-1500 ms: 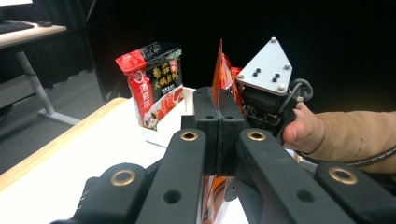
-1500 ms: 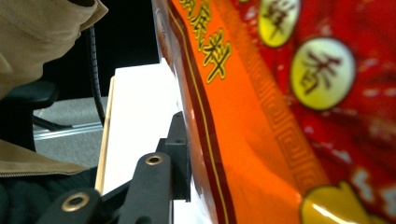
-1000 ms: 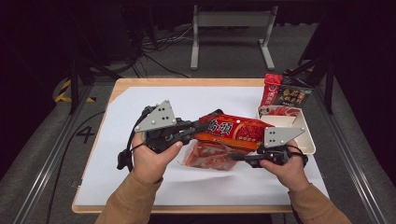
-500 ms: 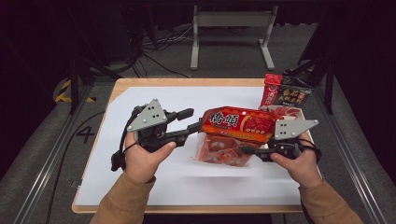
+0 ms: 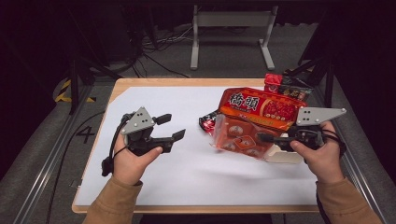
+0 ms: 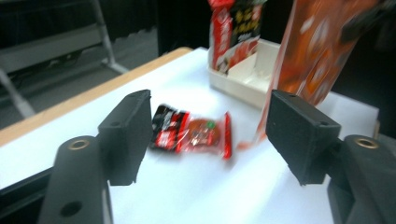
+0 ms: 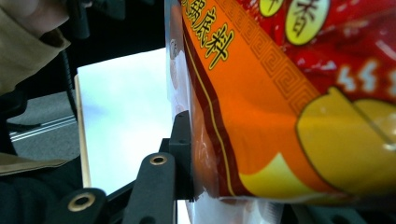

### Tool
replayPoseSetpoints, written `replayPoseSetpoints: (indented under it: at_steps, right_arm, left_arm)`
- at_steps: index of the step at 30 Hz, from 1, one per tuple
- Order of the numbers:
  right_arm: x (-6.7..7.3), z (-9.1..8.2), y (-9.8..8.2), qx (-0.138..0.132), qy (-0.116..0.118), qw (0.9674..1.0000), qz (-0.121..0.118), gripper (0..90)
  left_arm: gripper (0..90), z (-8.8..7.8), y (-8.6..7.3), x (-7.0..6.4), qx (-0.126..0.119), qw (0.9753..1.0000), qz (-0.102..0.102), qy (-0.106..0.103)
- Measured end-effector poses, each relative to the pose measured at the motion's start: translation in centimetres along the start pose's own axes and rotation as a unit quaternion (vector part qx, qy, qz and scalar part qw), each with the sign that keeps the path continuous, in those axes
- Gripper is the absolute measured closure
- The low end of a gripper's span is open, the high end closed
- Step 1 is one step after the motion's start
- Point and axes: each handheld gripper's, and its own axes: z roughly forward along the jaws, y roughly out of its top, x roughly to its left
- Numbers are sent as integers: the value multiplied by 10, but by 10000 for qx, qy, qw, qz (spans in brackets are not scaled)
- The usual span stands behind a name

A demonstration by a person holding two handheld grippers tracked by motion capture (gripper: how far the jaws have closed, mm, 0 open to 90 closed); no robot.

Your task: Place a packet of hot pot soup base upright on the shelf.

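Bag: big orange snack bag, lifted off the table, hanging tilted in front of the tray; clear lower half shows small packs inside.
Right gripper: right gripper clamped on bag's lower edge, film pinched between jaws.
Left gripper: left gripper well left of tray, jaws have just been opening, now wide, nothing between them.
Sachet: one small red-black sachet flat on table, just left of tray, under bag's low corner.
Handling: judged light, soft, crinkly film, slippery; contents can slide and shift the weight. Held by one edge it will swing and sag.
Grip point: flat seam or edge, not the bulging middle. Sachet lies thin, so take it by an end, jaws low to the table.
Room: wide bare table left of tray. Tight on tray side, with red box standing by it and table edge close behind.
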Motion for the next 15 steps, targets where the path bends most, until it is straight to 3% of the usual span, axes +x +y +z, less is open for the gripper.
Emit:
replayPoseSetpoints:
  at_steps: [15]
  right_arm:
    - [-16,-23,14,-74,-500,9984,254,700]
  left_arm:
    - [173,-4,-45,25,518,9979,-93,384]
